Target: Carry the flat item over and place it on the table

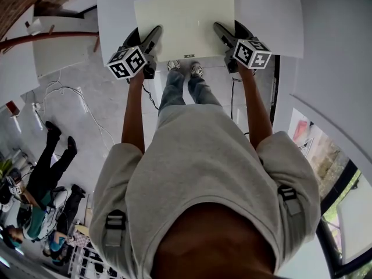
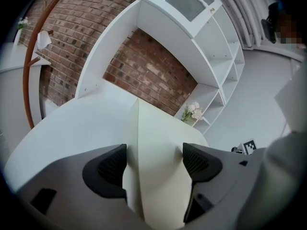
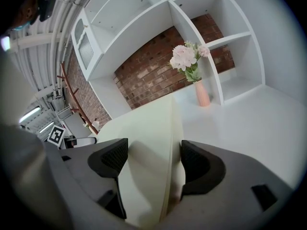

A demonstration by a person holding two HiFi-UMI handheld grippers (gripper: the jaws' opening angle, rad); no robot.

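A flat cream board [image 1: 185, 25] lies level over the white table [image 1: 116, 10], held at its near edge by both grippers. My left gripper [image 1: 152, 39] is shut on its left near corner and my right gripper [image 1: 222, 35] on its right near corner. In the left gripper view the board [image 2: 158, 147] fills the gap between the dark pads [image 2: 112, 166] of the left gripper [image 2: 154, 163]. The right gripper view shows the board [image 3: 148, 138] clamped the same way in the right gripper [image 3: 154, 162]. Whether the board touches the table [image 2: 72, 128] I cannot tell.
White shelving [image 2: 211, 47] against a brick wall stands beyond the table. A pink vase of flowers [image 3: 192, 66] sits at the table's far side. Cables [image 1: 70, 92] trail over the floor at left, and other people [image 1: 46, 173] are at lower left.
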